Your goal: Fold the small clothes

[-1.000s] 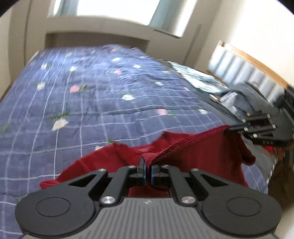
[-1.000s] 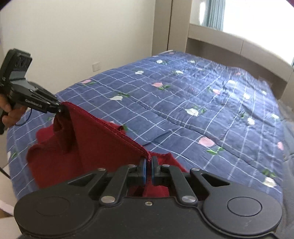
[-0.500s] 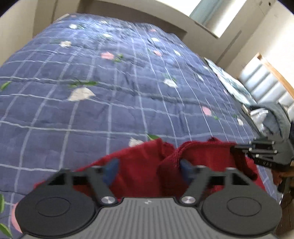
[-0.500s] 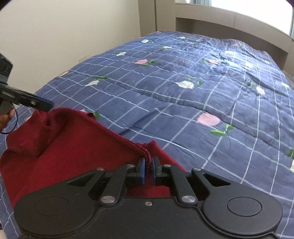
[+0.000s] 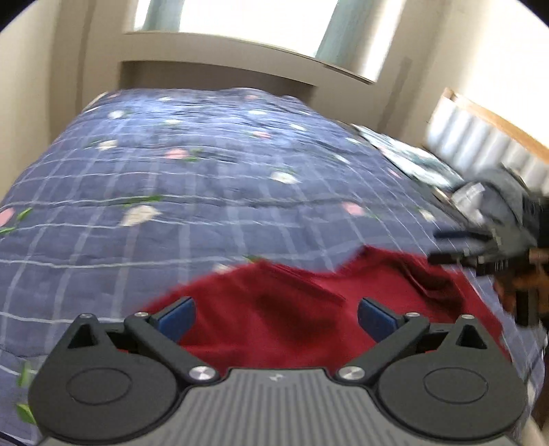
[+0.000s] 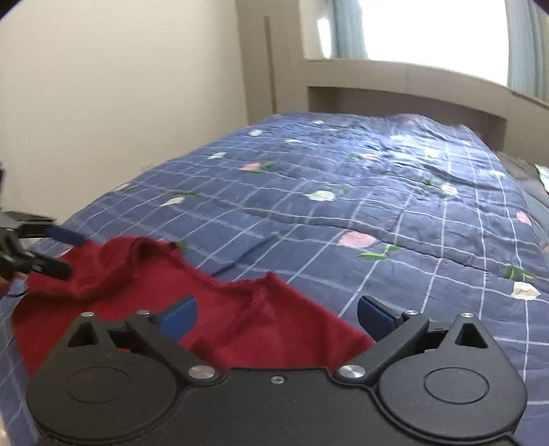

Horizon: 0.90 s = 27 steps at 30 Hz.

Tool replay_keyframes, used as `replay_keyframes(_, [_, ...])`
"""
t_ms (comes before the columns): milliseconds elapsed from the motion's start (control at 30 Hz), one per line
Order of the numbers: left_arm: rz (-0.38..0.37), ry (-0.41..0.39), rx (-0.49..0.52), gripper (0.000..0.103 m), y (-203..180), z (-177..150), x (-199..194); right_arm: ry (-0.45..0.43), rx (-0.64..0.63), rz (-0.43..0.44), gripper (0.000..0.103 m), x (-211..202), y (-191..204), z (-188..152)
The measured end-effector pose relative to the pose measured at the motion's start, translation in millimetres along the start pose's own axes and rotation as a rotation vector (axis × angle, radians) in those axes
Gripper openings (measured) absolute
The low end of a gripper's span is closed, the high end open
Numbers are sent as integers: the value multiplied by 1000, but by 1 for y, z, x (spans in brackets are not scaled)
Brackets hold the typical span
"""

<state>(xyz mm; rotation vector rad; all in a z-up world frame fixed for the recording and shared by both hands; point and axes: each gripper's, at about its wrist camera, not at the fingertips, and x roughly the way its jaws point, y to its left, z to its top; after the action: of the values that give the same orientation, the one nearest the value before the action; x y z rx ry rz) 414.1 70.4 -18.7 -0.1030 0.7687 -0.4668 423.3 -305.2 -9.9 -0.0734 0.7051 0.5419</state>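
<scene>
Blue pads, left gripper: 2 pads spread wide at the lower centre of the left wrist view; jaws have just been opening; released, nothing pinched.
Cloth under left gripper: red garment shows between and beyond the pads, lying loose, touching neither pad as far as the blurred frame shows.
Blue pads, right gripper: 2 pads spread wide at the lower centre of the right wrist view; jaws have just been opening; released, nothing pinched.
Cloth under right gripper: a stitched hem of the red garment runs up between the pads; the right edge of the cloth ends just inside the right pad.
Garment position: lies rumpled on the quilt, lower left of the right wrist view, lower centre to right of the left wrist view.
Garment shape: bunched folds at its far left end in the right wrist view, flatter near the camera.
Other gripper, cross view: left gripper appears at the left edge of the right wrist view, fingers apart, beside the bunched end of the cloth; contact cannot be told.
Quilt: blue, white grid lines, pink and white flowers.
Background: headboard at upper right of the left wrist view; bright window at upper right of the right wrist view.
</scene>
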Motion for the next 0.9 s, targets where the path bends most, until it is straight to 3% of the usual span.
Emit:
replay_keyframes(133, [17, 21, 137, 103, -41, -21, 13, 4, -55, -3, 100, -15, 14, -19])
replay_keyframes(233, [132, 26, 223, 97, -63, -30, 26, -2, -116, -52, 98, -16, 23, -32])
replay_keyframes(267, [169, 32, 238, 91, -68, -31, 30, -1, -131, -61, 97, -16, 25, -35])
replay_keyframes(367, [232, 35, 226, 84, -71, -30, 38, -2, -148, -64, 90, -11, 27, -42])
replay_keyframes(433, [254, 26, 219, 77, -72, -29, 39, -7, -161, -65, 83, -8, 29, -44])
replay_keyframes(533, [290, 29, 246, 47, -73, -28, 41, -30, -180, -76, 60, -6, 30, -44])
replay_keyframes(600, [285, 32, 248, 21, -71, -27, 40, -41, -162, -71, 30, -6, 27, -43])
replay_keyframes(667, [284, 12, 233, 10, -67, -25, 36, -57, -130, -82, 14, -7, 24, -39])
replay_keyframes(767, [288, -42, 169, 8, -56, -18, 26, -85, -74, -109, 7, -11, 17, -30])
replay_keyframes(900, [295, -107, 55, 7, -31, -2, 11, -129, -20, -147, 7, -17, 4, -16])
